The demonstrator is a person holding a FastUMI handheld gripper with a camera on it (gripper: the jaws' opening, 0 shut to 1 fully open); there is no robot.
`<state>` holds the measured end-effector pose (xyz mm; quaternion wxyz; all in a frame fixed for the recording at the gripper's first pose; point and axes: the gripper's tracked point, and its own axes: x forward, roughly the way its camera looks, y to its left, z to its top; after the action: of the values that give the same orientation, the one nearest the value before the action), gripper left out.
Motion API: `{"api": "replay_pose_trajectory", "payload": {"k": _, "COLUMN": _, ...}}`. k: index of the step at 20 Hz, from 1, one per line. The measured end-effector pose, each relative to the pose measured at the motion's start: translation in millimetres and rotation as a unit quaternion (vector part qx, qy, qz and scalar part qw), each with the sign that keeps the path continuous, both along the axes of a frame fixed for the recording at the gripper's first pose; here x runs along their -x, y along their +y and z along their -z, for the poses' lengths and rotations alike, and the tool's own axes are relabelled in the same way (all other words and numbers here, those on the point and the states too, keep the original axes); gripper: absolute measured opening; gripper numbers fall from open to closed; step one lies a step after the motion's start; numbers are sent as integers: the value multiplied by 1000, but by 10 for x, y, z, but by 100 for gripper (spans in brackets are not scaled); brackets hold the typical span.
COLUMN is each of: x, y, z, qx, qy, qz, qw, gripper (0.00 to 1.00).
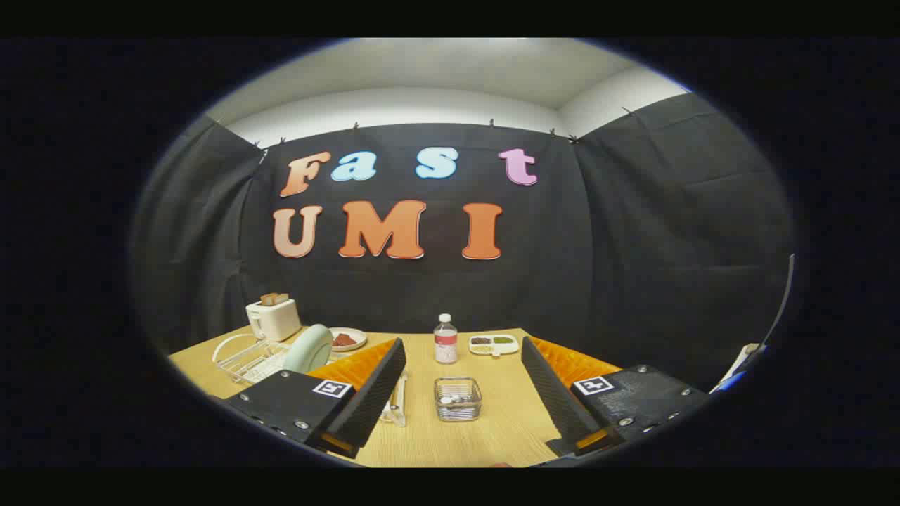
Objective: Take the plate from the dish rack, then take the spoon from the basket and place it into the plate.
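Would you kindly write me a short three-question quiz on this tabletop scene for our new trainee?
1. True or false: the plate stands upright in the dish rack.
2. What stands beyond the basket? A) bottle B) kettle C) mug
3. Fill in: the claw is ____, holding nothing.

Key
1. True.
2. A, the bottle.
3. Open; the basket lies between its fingers, untouched.

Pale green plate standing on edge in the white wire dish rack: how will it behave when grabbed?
The pale green round plate stands on edge in the white wire dish rack, so it may roll or tip once lifted free. It looks smooth and glazed, probably slippery and stiff, possibly breakable. The hand-held gripper is open, with the small clear basket between its fingers, away from the plate.
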<state>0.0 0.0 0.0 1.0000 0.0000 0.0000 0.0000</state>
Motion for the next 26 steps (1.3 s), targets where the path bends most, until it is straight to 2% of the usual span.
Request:
{"api": "replay_pose_trajectory", "payload": {"k": 4, "x": -18, "y": 18, "z": 23, "qx": 32, "qy": -6, "qz": 9, "qw": 999, "gripper": 99}}
{"api": "replay_pose_trajectory", "payload": {"k": 8, "x": 13, "y": 171, "z": 34, "qx": 21, "qy": -7, "qz": -19, "qw": 1000, "gripper": 99}}
{"api": "replay_pose_trajectory", "payload": {"k": 17, "x": -127, "y": 282, "z": 199, "qx": -1, "qy": 20, "qz": -24, "qw": 1000, "gripper": 99}}
{"api": "replay_pose_trajectory", "payload": {"k": 21, "x": -337, "y": 542, "z": 207, "qx": -13, "qy": 41, "qz": -40, "qw": 998, "gripper": 99}}
{"api": "replay_pose_trajectory", "payload": {"k": 26, "x": -735, "y": 1136, "z": 272, "qx": -23, "qy": 93, "qz": -83, "qw": 992, "gripper": 99}}
